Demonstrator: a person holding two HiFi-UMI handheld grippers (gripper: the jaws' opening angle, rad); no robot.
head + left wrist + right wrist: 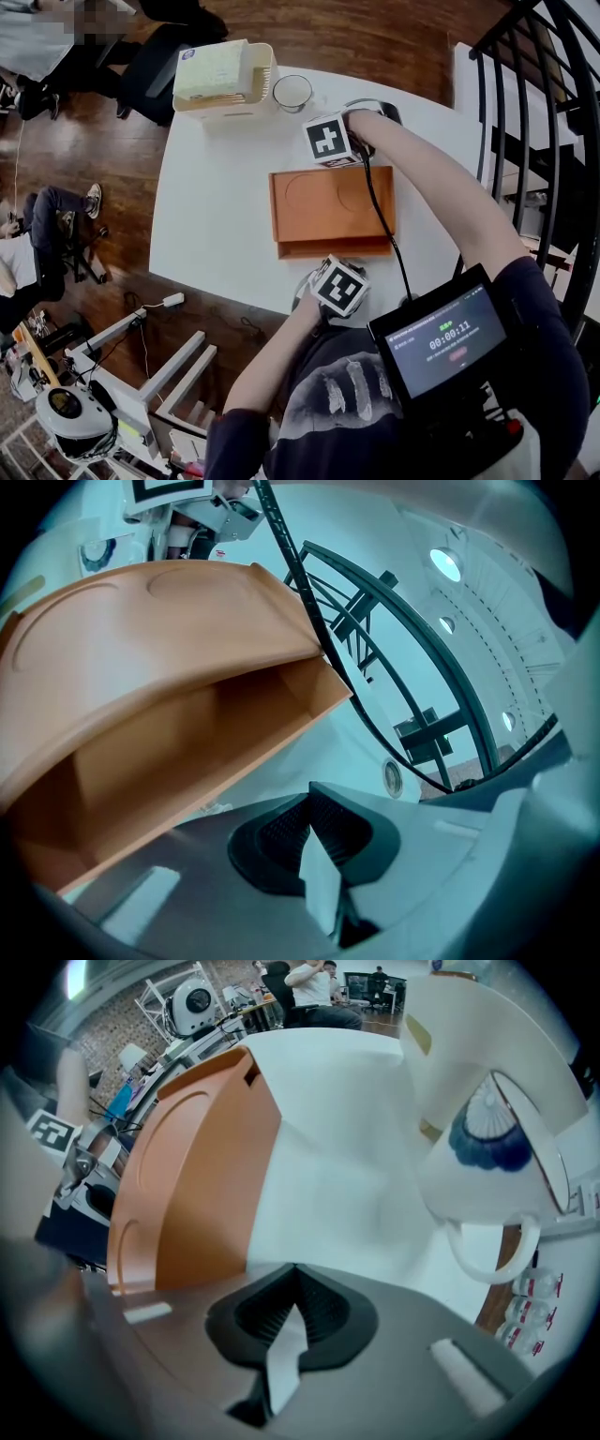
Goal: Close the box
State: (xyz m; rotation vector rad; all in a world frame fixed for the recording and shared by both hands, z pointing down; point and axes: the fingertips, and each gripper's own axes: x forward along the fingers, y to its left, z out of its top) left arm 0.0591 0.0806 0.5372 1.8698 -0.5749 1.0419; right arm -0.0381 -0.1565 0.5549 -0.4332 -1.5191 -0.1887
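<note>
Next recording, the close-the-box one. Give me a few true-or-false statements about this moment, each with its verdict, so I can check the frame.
1. The orange box sits on the white table. True.
2. The left claw grips the box lid. False: its jaws are together with nothing between them.
3. A mug stands on the table beyond the box, apart from it. True.
4. The right claw is wide open. False: its jaws are together and hold nothing.
</note>
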